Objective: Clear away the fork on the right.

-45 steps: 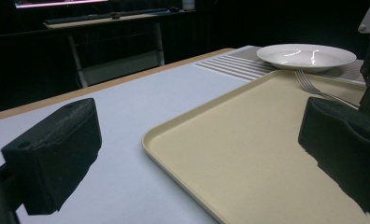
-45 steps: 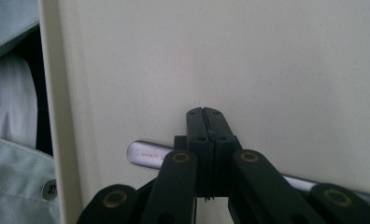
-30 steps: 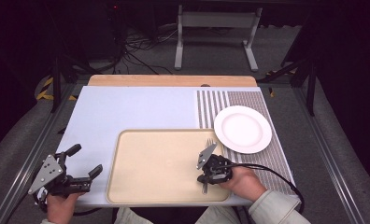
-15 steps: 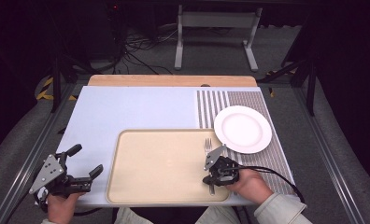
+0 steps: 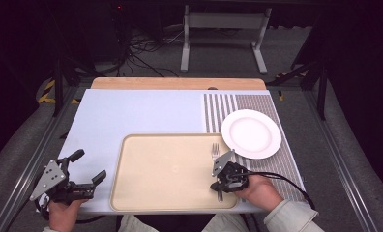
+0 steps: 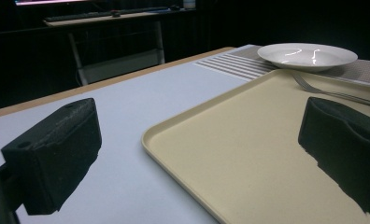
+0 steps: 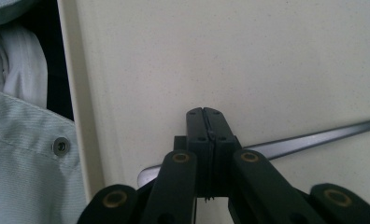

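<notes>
Right tongs nearer the tray edge, pinching the fork; left tongs wide.

right gripper and fork drawn back toward person, along tray

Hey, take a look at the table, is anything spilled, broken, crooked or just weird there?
Nothing stands out. The beige plastic tray sits square on the pale blue mat, and the round white plate beside it is clean and whole. The silver metal fork lies along the tray's right edge, its handle clamped in the right gripper. No spills.
</notes>
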`<action>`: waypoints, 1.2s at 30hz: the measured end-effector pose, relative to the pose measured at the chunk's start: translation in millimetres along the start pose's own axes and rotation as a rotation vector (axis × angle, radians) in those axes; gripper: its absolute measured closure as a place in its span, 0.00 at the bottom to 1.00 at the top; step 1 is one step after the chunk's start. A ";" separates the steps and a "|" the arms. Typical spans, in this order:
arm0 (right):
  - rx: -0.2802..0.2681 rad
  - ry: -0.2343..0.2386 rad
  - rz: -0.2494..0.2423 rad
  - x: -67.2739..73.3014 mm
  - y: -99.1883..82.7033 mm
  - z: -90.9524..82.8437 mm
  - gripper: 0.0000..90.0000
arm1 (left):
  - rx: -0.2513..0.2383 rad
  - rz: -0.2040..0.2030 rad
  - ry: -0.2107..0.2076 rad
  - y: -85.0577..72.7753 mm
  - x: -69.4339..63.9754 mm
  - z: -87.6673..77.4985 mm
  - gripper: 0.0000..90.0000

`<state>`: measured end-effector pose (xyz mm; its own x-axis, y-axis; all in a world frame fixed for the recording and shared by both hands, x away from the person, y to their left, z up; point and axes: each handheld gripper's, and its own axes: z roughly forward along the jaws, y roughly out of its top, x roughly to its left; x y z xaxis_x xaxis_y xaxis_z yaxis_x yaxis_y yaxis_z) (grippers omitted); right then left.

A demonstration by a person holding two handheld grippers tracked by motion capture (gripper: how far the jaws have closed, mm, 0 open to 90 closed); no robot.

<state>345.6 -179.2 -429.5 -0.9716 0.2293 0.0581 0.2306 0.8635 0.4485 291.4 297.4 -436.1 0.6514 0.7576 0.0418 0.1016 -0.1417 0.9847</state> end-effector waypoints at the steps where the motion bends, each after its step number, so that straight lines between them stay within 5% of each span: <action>1: 0.004 -0.007 0.000 1.6 0.5 0.0 1.00 | 0.002 0.002 0.000 0.0 0.2 0.2 0.00; 9: -0.070 -0.037 -0.018 6.5 2.5 -11.6 0.84 | 0.004 0.004 0.001 -0.2 0.4 1.5 0.00; 13: -0.161 -0.121 -0.029 11.2 5.3 -28.6 0.56 | 0.003 0.002 0.000 -0.1 0.0 2.3 0.00; 21: -0.317 -0.223 -0.024 16.4 3.2 -51.8 0.21 | 0.002 0.007 -0.005 1.4 0.6 6.1 0.00; 26: -0.395 -0.279 0.002 17.8 -0.2 -66.7 0.10 | 0.008 0.005 -0.009 1.7 0.7 6.9 0.00; 36: -0.489 -0.360 0.055 16.3 -15.9 -88.4 0.04 | 0.000 0.003 -0.002 1.4 0.9 5.2 0.00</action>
<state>321.5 -228.9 -356.9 -0.8605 0.4788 -0.1742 0.1460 0.5593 0.8160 296.0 294.7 -435.6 0.6533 0.7558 0.0441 0.0998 -0.1437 0.9846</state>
